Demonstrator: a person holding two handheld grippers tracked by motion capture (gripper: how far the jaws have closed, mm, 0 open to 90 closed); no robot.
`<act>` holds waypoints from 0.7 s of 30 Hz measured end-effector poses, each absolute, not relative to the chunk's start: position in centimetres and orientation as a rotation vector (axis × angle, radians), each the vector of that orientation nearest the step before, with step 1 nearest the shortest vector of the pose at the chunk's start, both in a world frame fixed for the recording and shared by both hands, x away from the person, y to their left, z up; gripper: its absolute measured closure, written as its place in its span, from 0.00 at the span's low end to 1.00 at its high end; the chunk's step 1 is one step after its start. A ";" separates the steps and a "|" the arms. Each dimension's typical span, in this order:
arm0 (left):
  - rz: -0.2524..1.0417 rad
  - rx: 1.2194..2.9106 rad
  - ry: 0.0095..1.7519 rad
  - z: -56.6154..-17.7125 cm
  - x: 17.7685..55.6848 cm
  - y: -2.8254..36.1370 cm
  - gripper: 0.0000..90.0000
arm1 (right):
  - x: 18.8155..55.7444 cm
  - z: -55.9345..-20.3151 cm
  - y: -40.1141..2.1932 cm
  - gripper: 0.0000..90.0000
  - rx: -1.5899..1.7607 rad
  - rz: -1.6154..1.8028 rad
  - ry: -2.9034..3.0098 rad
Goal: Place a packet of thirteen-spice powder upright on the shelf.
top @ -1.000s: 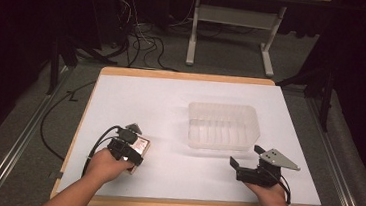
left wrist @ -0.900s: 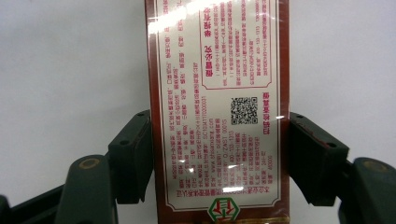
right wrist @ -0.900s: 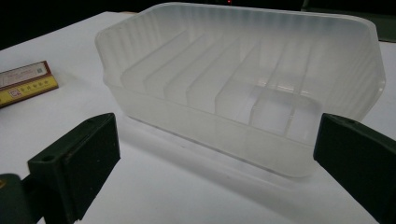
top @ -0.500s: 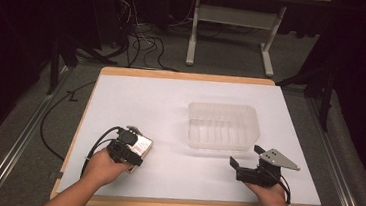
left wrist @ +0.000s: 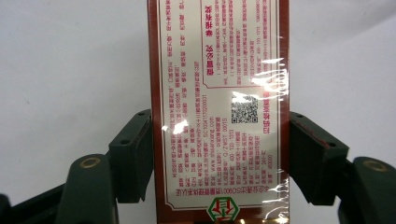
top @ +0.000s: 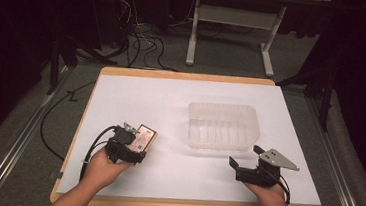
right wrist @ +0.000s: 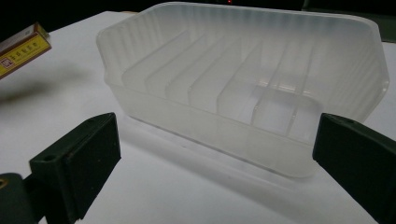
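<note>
Two tools are on the table (top: 122, 87) in the high view. The left tool (top: 132, 141) is at the near left, carried by the left hand (top: 102, 169), and a red box (top: 144, 135) sticks out from its front end toward the far right. The box is tilted and seems lifted a little above the white sheet. A clear plastic tray (top: 223, 126) stands right of the middle, well apart from the box. The right tool (top: 243, 166) is at the near right, just near of the tray, in the right hand (top: 268, 193), with a grey three-cornered plate (top: 279, 159) on top. Its jaws are apart and nothing is between them.

In the left gripper view, the red box (left wrist: 219, 107) runs from the bottom edge up to the top edge, between the two black jaws. It is wrapped in shiny film and has small red print and a square code on a pale panel. The left jaw touches its side and the right jaw is close against the other side, so the left tool is clamped on the box. White table surface lies behind.

In the right gripper view, the jaws stand wide apart and hold nothing. The clear plastic tray (right wrist: 243, 79) is just beyond them on the table, with thin ribs inside. At the far left edge one corner of the red box (right wrist: 21, 49) appears, with a yellow side.
</note>
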State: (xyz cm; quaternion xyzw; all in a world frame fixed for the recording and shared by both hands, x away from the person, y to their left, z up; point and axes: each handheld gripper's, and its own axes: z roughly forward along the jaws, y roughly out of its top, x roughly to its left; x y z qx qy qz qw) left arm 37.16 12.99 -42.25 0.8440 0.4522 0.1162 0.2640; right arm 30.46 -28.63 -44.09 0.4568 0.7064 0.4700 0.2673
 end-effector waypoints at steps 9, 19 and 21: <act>0.356 2.173 1.166 -42.1 36.5 13.3 0.36 | 30.4 -44.0 -28.7 0.02 1.233 1.266 1.896; 0.410 1.993 1.099 -42.0 35.7 13.7 0.36 | 30.3 -44.1 -28.6 0.02 1.231 1.262 1.895; 0.410 1.978 1.096 -42.0 35.6 13.6 0.36 | 30.3 -44.1 -28.6 0.02 1.228 1.262 1.893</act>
